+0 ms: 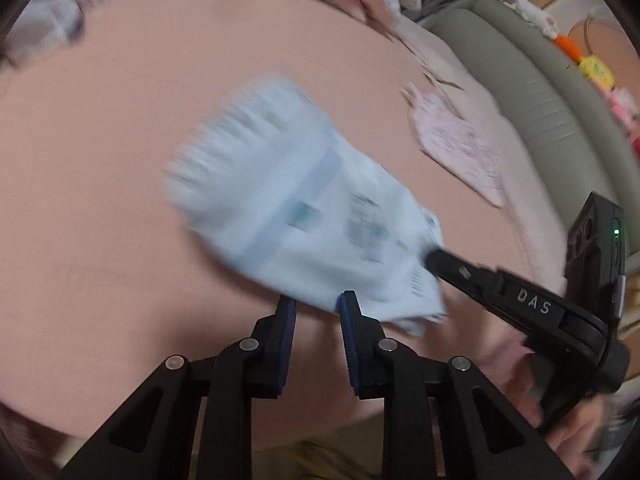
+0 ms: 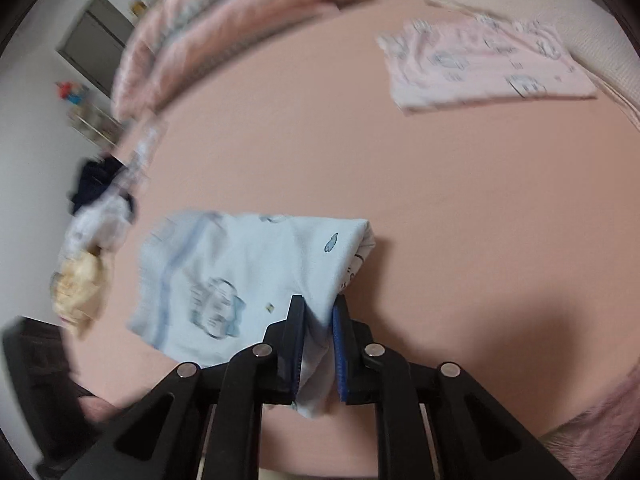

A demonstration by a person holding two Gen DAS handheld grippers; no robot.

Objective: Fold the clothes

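The right gripper point(image 2: 318, 336) is clenched on one end of the pale blue printed cotton garment point(image 2: 240, 276), whose long axis runs away to its left over the pink bedsheet point(image 2: 400, 184). The left gripper point(image 1: 318, 308) stands parted with cloth touching its right finger, gripping nothing. A pink printed garment point(image 2: 484, 64) lies well apart; nothing stands between.

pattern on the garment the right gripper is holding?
Light blue garment with darker blue cartoon prints and a stripe; clearest in the right wrist view.
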